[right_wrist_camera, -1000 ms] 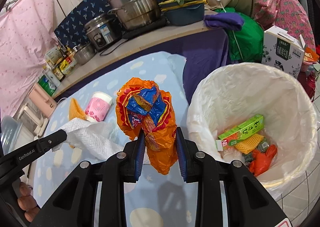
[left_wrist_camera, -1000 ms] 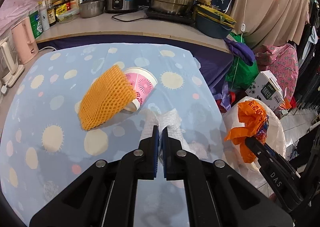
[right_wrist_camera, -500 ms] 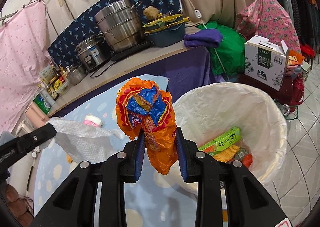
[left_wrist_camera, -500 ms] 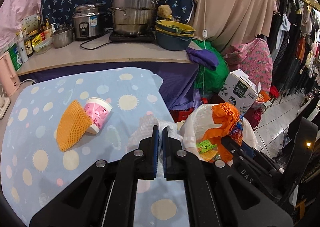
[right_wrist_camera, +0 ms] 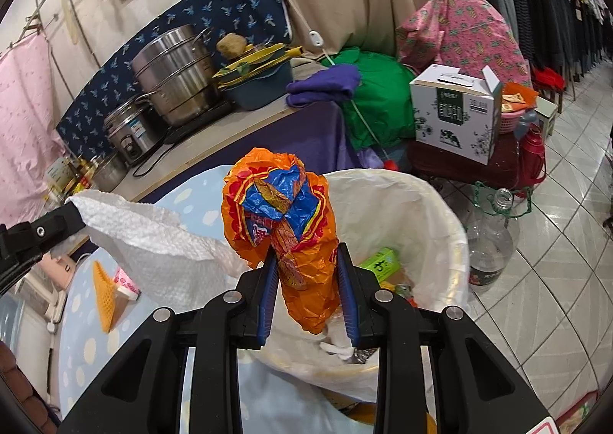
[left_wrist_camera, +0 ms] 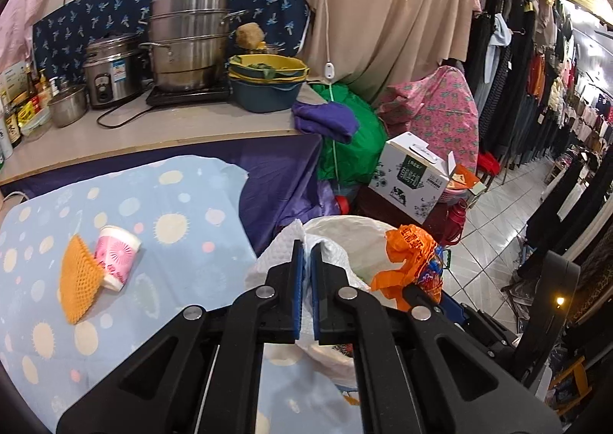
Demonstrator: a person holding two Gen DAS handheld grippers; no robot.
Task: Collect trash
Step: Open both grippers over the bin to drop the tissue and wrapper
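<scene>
Orange wrapper (right_wrist_camera: 302,238) between right jaws

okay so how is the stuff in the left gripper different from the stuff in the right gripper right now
The white foam sheet in the left gripper is plain and pale; the orange snack bag in the right gripper is printed with blue and red. The sheet spreads out wide, while the bag is crumpled into a tight upright wad. Both are clamped and held by the lined trash bin.
</scene>
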